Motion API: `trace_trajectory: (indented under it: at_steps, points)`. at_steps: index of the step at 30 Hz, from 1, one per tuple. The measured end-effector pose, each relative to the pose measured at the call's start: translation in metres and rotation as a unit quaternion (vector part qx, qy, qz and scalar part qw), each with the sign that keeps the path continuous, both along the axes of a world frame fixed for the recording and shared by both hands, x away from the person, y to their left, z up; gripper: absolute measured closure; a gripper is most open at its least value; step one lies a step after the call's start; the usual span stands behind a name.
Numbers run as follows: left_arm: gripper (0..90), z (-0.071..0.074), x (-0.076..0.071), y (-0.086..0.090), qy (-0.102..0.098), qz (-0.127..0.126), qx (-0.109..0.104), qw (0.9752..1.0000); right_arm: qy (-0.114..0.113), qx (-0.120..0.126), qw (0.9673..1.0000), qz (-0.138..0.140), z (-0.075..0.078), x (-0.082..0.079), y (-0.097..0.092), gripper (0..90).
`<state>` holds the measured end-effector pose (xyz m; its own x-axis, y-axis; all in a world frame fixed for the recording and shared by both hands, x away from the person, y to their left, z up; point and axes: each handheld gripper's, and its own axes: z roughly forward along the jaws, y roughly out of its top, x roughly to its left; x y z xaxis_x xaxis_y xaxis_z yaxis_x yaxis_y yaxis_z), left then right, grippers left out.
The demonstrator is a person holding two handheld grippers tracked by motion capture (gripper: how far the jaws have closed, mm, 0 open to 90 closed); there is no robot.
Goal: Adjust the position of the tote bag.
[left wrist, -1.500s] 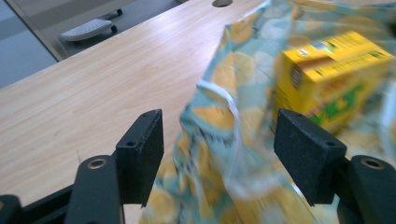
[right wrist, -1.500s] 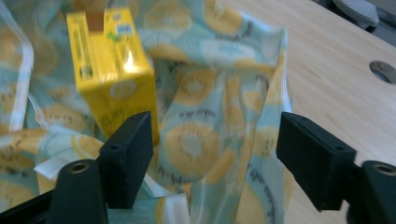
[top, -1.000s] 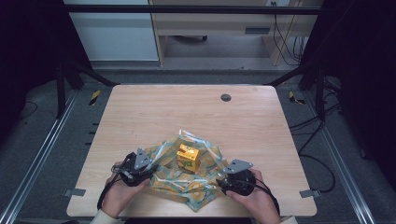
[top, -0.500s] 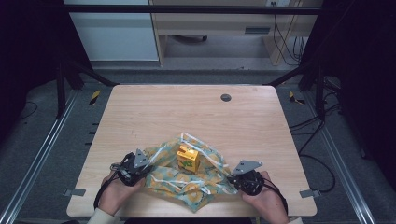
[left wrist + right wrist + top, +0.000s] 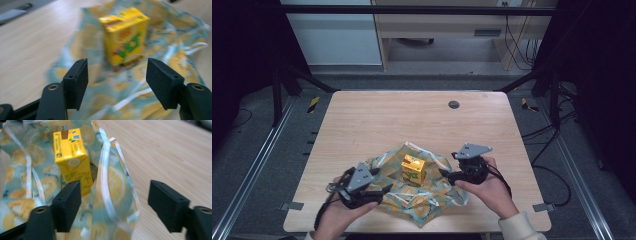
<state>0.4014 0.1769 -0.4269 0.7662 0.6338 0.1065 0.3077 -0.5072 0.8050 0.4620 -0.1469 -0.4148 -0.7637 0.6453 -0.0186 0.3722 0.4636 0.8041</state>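
Beside carton (image 5: 413, 169), both claws, left (image 5: 384, 190) & right (image 5: 443, 173), just opened, angled inward.

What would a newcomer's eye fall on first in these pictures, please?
Probably the yellow carton, upright in the middle of the lemon-print cloth spread near the table's front edge. Next come the black tongs flanking it, the left tongs and right tongs, both open with nothing between their jaws.

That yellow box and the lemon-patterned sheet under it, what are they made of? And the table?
The yellow box looks like coated carton: crisp folded edges, glossy print. The lemon-patterned sheet seems a thin, soft material, cloth or plastic film; it crumples and stands in folds, with shiny white bands across it. The table looks like pale wood or wood-grain laminate, matt, with visible grain.
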Motion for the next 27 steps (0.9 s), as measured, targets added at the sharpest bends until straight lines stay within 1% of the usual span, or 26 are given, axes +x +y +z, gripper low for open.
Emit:
trace_trajectory:
  at_steps: [1, 2, 3, 4, 6, 7, 8, 9, 11, 12, 13, 14, 15, 17, 18, 19, 20, 22, 25, 27]
  points:
    - [34.0, -0.010, 0.001, -0.008, 0.009, -0.002, 0.011, 0.9999, 0.012, 0.002, 0.9999, 0.002, -0.001, 0.007, 0.003, 23.6]
    - [33.7, -0.020, 0.003, -0.014, 0.021, -0.008, 0.023, 0.9995, 0.019, 0.004, 0.9998, 0.003, -0.003, 0.014, 0.007, 23.4]
    - [33.4, -0.029, 0.005, -0.019, 0.031, -0.011, 0.040, 0.9986, 0.022, 0.001, 0.9998, 0.002, -0.006, 0.019, 0.010, 23.1]
    - [32.3, -0.037, 0.006, -0.023, 0.036, -0.009, 0.051, 0.9980, 0.028, -0.006, 0.9996, 0.004, -0.009, 0.024, 0.013, 21.9]
    - [30.3, -0.049, 0.008, -0.027, 0.048, -0.017, 0.063, 0.9967, 0.036, -0.010, 0.9993, 0.005, -0.017, 0.033, 0.019, 23.5]
    - [28.8, -0.053, 0.008, -0.028, 0.052, -0.017, 0.068, 0.9962, 0.041, -0.014, 0.9990, 0.009, -0.020, 0.037, 0.022, 27.3]
    - [26.5, -0.055, 0.009, -0.028, 0.050, -0.018, 0.075, 0.9958, 0.046, -0.017, 0.9987, 0.012, -0.023, 0.040, 0.025, 33.3]
    - [24.9, -0.057, 0.011, -0.028, 0.050, -0.023, 0.085, 0.9948, 0.045, -0.022, 0.9986, 0.017, -0.027, 0.043, 0.027, 39.4]
    - [22.0, -0.059, 0.014, -0.027, 0.060, -0.020, 0.078, 0.9950, 0.054, -0.025, 0.9980, 0.023, -0.032, 0.047, 0.032, 50.8]
    - [21.6, -0.061, 0.016, -0.027, 0.060, -0.020, 0.078, 0.9950, 0.054, -0.024, 0.9979, 0.024, -0.034, 0.048, 0.034, 57.6]
    - [21.8, -0.062, 0.017, -0.027, 0.060, -0.019, 0.078, 0.9950, 0.056, -0.024, 0.9978, 0.025, -0.036, 0.050, 0.035, 66.3]
    - [22.0, -0.063, 0.018, -0.028, 0.063, -0.018, 0.077, 0.9949, 0.058, -0.024, 0.9978, 0.022, -0.036, 0.051, 0.036, 70.8]
    - [25.5, -0.064, 0.019, -0.029, 0.067, -0.021, 0.076, 0.9947, 0.056, -0.022, 0.9980, 0.019, -0.037, 0.052, 0.036, 76.9]
    - [34.5, -0.065, 0.020, -0.030, 0.067, -0.024, 0.078, 0.9944, 0.054, -0.013, 0.9983, 0.017, -0.037, 0.053, 0.036, 82.4]
    - [38.5, -0.065, 0.020, -0.031, 0.069, -0.029, 0.083, 0.9937, 0.053, -0.010, 0.9984, 0.017, -0.037, 0.054, 0.036, 84.7]
    - [46.3, -0.065, 0.020, -0.031, 0.066, -0.028, 0.085, 0.9938, 0.049, -0.008, 0.9986, 0.015, -0.036, 0.055, 0.036, 86.5]
    - [51.8, -0.065, 0.020, -0.031, 0.065, -0.027, 0.086, 0.9938, 0.046, -0.005, 0.9988, 0.014, -0.036, 0.056, 0.036, 88.1]
    - [63.5, -0.065, 0.021, -0.031, 0.064, -0.031, 0.088, 0.9935, 0.048, -0.002, 0.9988, 0.011, -0.037, 0.058, 0.035, 89.4]
    - [82.9, -0.063, 0.022, -0.032, 0.059, -0.025, 0.091, 0.9938, 0.051, 0.006, 0.9987, 0.002, -0.040, 0.065, 0.034, 89.9]
    - [89.2, -0.060, 0.021, -0.029, 0.060, -0.026, 0.091, 0.9937, 0.056, 0.012, 0.9983, -0.011, -0.044, 0.071, 0.033, 90.0]
